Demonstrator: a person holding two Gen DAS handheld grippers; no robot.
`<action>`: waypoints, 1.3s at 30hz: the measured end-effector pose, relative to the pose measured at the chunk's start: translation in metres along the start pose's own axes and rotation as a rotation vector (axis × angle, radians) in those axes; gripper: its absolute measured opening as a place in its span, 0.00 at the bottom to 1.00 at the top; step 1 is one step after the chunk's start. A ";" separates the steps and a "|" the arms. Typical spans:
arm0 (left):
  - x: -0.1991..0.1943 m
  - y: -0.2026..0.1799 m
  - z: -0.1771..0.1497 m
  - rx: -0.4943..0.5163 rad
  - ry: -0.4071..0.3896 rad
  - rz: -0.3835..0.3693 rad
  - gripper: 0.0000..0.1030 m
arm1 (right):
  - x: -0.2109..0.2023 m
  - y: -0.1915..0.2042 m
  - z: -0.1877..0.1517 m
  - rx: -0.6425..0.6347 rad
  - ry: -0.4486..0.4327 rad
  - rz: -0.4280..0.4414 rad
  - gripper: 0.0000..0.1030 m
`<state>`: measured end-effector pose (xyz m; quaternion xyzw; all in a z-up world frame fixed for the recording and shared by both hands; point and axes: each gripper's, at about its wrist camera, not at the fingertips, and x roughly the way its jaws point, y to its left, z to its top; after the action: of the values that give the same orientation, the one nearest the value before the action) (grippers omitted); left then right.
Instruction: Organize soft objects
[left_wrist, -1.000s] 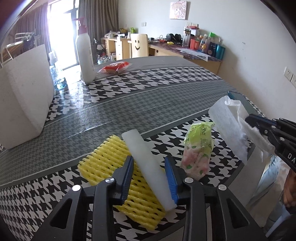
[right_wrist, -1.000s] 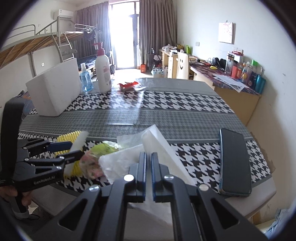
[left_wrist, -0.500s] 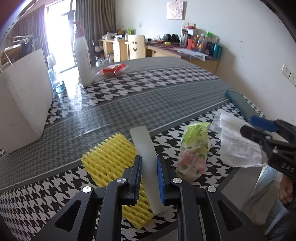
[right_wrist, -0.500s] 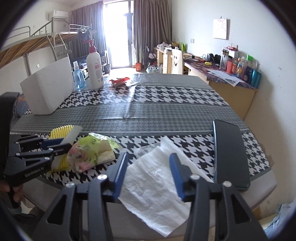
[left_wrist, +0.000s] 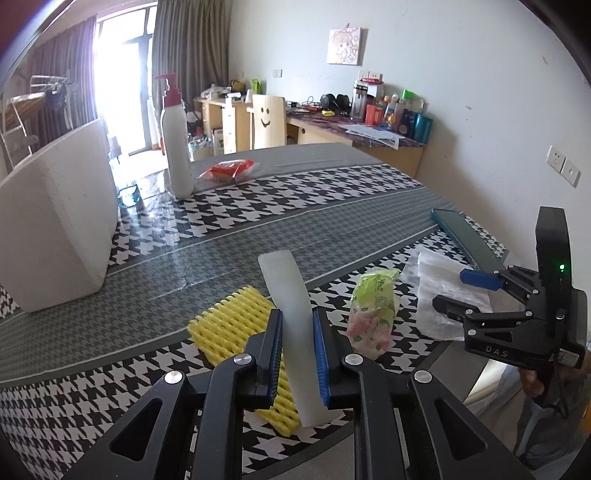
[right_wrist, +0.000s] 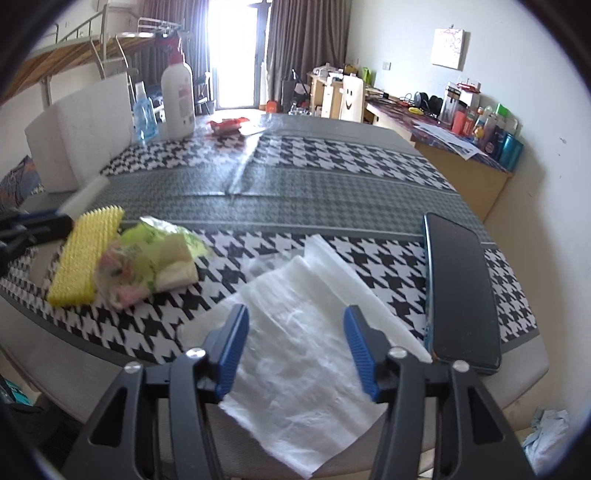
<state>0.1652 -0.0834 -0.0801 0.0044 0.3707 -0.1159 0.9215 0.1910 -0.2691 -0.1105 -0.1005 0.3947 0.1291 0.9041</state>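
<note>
My left gripper (left_wrist: 297, 354) is shut on a white foam strip (left_wrist: 290, 314) and holds it tilted above a yellow foam net (left_wrist: 236, 325) on the houndstooth table. A green and pink tissue pack (left_wrist: 373, 310) lies just to the right of it. My right gripper (right_wrist: 293, 350) is open and empty, hovering over a white tissue sheet (right_wrist: 303, 332) that lies flat at the table's front edge. The right wrist view also shows the yellow net (right_wrist: 85, 254), the tissue pack (right_wrist: 147, 258) and the foam strip (right_wrist: 83, 195) at left.
A dark phone (right_wrist: 461, 288) lies right of the tissue sheet. A white foam box (left_wrist: 51, 218), a white pump bottle (left_wrist: 177, 147) and a red packet (left_wrist: 229, 170) stand at the far side of the table (left_wrist: 332, 206). A desk (left_wrist: 362, 136) with clutter lines the wall.
My left gripper closed on the foam strip and lifted it. My right gripper let go of the tissue sheet, which now lies flat on the table, and opened wide.
</note>
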 end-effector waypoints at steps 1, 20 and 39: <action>0.000 0.001 0.000 -0.004 0.002 0.001 0.17 | 0.001 0.000 0.000 -0.006 0.004 -0.006 0.62; -0.025 0.033 -0.008 -0.035 -0.039 0.038 0.17 | 0.003 0.013 0.007 0.009 0.057 0.061 0.08; -0.061 0.055 0.001 -0.028 -0.144 0.104 0.17 | -0.070 0.055 0.048 0.037 -0.205 0.103 0.08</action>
<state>0.1357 -0.0168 -0.0417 0.0022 0.3045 -0.0627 0.9504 0.1609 -0.2144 -0.0309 -0.0497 0.3071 0.1777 0.9336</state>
